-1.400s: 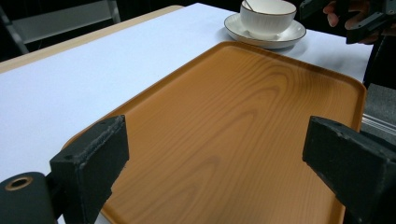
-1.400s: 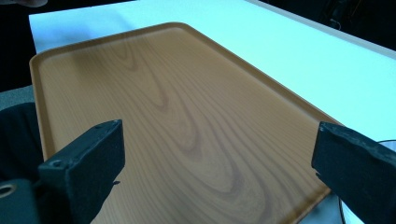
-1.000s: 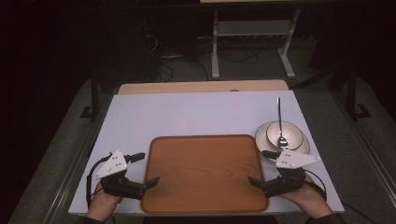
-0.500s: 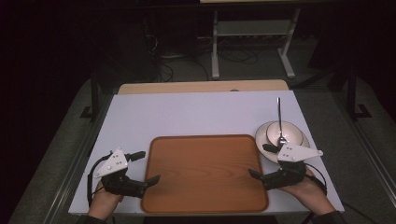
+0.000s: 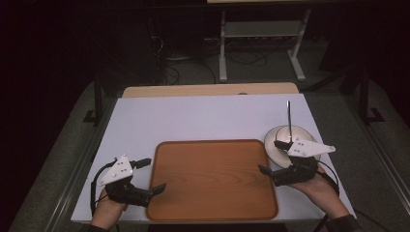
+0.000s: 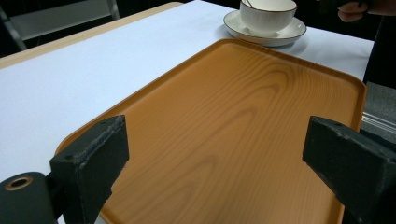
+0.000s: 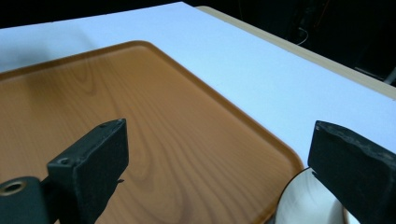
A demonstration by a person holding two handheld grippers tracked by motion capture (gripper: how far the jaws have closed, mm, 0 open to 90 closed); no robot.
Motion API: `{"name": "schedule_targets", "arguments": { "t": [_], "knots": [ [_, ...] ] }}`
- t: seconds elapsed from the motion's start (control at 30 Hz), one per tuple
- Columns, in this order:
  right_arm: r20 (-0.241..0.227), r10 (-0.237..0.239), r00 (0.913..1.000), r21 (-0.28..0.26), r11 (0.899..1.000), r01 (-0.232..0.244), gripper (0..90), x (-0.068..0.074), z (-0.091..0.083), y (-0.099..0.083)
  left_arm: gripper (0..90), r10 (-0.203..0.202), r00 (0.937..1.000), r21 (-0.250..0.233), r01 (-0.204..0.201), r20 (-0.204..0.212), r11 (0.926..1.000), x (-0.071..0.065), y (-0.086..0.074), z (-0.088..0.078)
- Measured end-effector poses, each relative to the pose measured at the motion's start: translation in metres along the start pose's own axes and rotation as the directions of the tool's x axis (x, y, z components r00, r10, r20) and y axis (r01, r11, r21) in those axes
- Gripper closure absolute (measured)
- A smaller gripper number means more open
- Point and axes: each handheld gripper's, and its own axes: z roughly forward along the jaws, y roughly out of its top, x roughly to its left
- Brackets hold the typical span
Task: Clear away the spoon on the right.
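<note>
High view shows your left gripper (image 5: pixel 152 181) at the near-left corner of the wooden tray (image 5: pixel 212 183) and your right gripper (image 5: pixel 270 162) at the tray's right edge, just beside the saucer (image 5: pixel 309 137) that carries a white bowl (image 6: pixel 267 10) with a spoon (image 5: pixel 288 118) standing in it. Both grippers have their jaws spread wide with nothing between them; the two gripper views confirm this, each showing bare tray surface in the gap. The tray lies flat on the white table (image 5: pixel 193 118), near its front edge, and nothing rests on it. The saucer sits just beside the tray's far-right corner; whether the two touch cannot be determined. Judged from this layout, the main hazard is on the right side: if you swing the right gripper toward the saucer, one jaw may strike the saucer rim or the bowl, and the spoon, leaning upright, is likely to tip out. Gripping the saucer by its thin, smooth rim risks slippage, which would tilt the bowl. On the left side, closing on the tray lip at one corner alone could make the tray pivot and push into the saucer. Approach low and slowly, and keep both jaws clear of the spoon handle.
</note>
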Motion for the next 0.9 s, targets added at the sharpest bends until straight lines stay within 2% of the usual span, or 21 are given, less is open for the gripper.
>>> {"name": "schedule_targets", "arguments": {
  "t": [0.47, 0.9],
  "knots": [
    [0.032, 0.008, 0.9995, -0.002, 1.000, -0.008, 5.0, -0.017, 0.003, 0.010, 6.5, -0.006, 1.0000, -0.004, 0.006, 0.003, 1.0000, 0.000, 0.000, 0.000],
    [0.039, 0.015, 0.9991, 0.002, 1.000, -0.015, 5.8, -0.035, 0.008, 0.022, 6.5, -0.010, 0.9999, -0.012, 0.010, 0.007, 0.9999, 0.001, 0.000, 0.000]
  ]
}}
